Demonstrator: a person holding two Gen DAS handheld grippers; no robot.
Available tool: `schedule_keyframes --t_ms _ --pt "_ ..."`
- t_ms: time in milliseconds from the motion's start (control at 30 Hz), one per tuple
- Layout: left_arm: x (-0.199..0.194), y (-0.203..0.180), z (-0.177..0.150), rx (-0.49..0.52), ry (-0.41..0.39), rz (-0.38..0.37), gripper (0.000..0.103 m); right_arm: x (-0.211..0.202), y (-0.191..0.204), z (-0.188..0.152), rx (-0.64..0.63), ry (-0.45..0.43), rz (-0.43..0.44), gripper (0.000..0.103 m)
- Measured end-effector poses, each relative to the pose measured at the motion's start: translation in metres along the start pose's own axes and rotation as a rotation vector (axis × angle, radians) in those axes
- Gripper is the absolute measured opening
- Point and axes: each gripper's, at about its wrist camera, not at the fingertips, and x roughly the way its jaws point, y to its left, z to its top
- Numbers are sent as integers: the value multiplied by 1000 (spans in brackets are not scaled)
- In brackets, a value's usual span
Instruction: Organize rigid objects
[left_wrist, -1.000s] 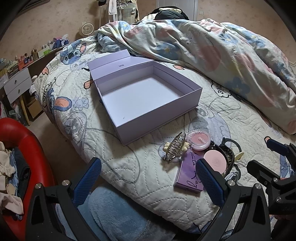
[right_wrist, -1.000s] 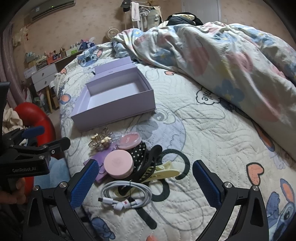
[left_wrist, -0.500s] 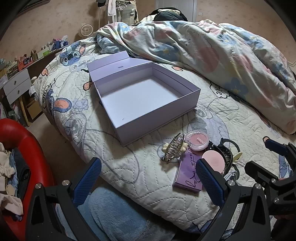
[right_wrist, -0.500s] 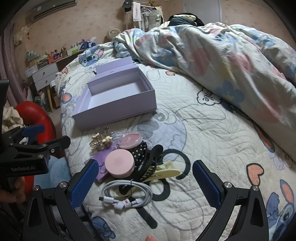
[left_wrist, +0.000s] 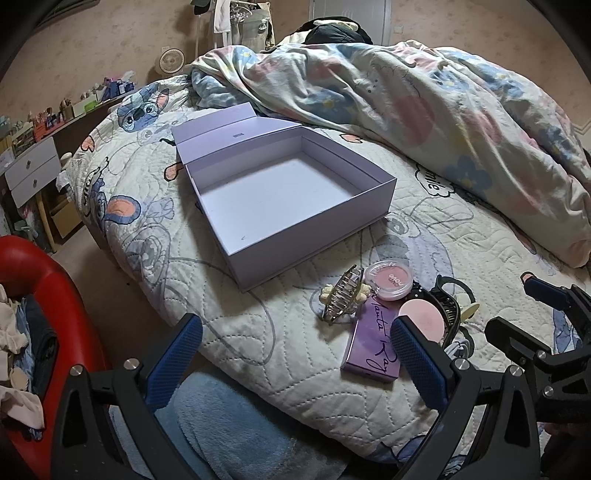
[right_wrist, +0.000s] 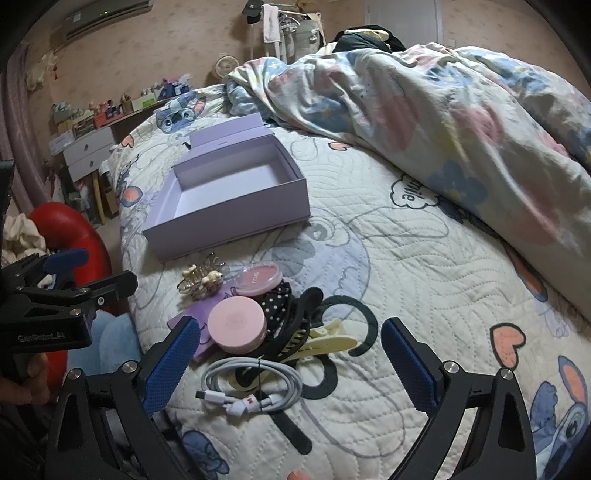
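Note:
An empty lilac box (left_wrist: 288, 192) (right_wrist: 236, 199) sits open on the quilted bed, lid flipped back. In front of it lies a cluster: a gold claw clip (left_wrist: 341, 295) (right_wrist: 201, 278), a clear pink blush pot (left_wrist: 388, 278) (right_wrist: 258, 277), a pink round compact (left_wrist: 424, 319) (right_wrist: 236, 325), a purple palette (left_wrist: 373, 349), a black claw clip (right_wrist: 295, 321), a yellow clip (right_wrist: 328, 341) and a coiled white cable (right_wrist: 255, 384). My left gripper (left_wrist: 295, 363) hangs open at the bed's near edge. My right gripper (right_wrist: 286, 363) stands open over the cable.
A crumpled floral duvet (left_wrist: 424, 96) covers the right and far side of the bed. A red chair (left_wrist: 48, 295) with clothes stands left, a blue towel (left_wrist: 229, 424) lies below the bed edge. Drawers (left_wrist: 33, 173) line the left wall.
Both grippers have edged slightly forward toward the bed; the box and the cluster sit a little nearer in both views. Nothing was picked up or moved.

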Motion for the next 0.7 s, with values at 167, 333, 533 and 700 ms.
schedule_keyframes --t_ms 167,333,533,700 --pt "2 -1 -4 0 6 -20 103 0 -1 -1 4 2 2 96" --pt "11 -2 -10 3 25 -61 103 2 -4 -7 16 12 17 93" --pt "25 -12 -16 35 66 -102 103 11 -9 -15 23 33 49 89" --pt "36 -14 -22 34 98 -122 103 18 -10 -17 18 37 83 84"
